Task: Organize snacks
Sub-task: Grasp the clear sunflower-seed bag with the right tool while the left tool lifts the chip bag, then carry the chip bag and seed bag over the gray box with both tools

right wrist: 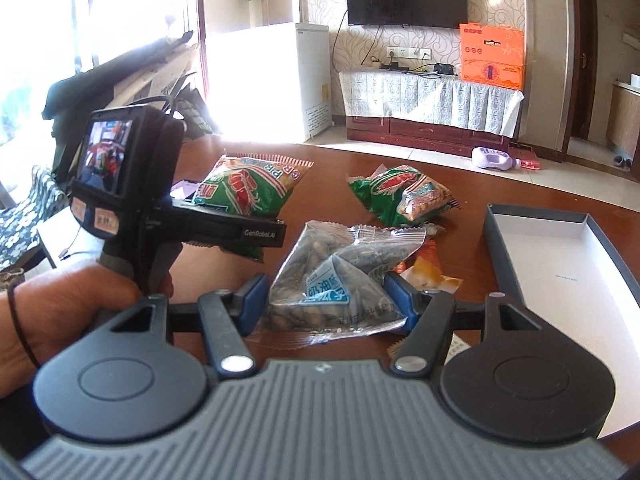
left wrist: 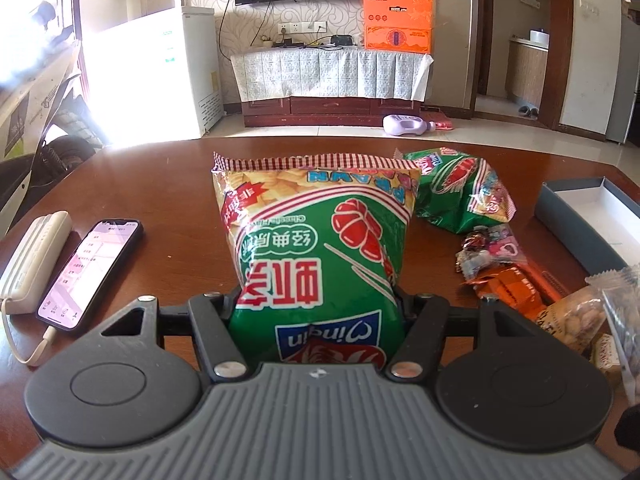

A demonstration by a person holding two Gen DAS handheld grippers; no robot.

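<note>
Jaws on both grippers are clamped on snack bags, each partway apart around a puffy pack.

Left gripper (left wrist: 318,304): jaws squeeze the lower end of a green prawn-cracker bag (left wrist: 316,240), print upside down from the wrist view. Bag sticks out forward over the desk (left wrist: 168,184), clear of the top as seen from the right side. A hand (right wrist: 68,312) grips the handle.

Right gripper (right wrist: 324,300): blue pads (right wrist: 256,292) press both sides of a clear nut bag (right wrist: 336,276), crinkled, held just above the desk.

On the desk: a second green bag (left wrist: 460,192) lying flat, behind the held ones. Small sweets (left wrist: 488,252) and an orange pack (left wrist: 516,284) in a loose pile near it. Open box (right wrist: 560,264), grey walls, white inside, at the right, nothing visible in it. Phone (left wrist: 90,272) with lit screen and a white power bank (left wrist: 34,260) side by side at far left, cable attached.
</note>
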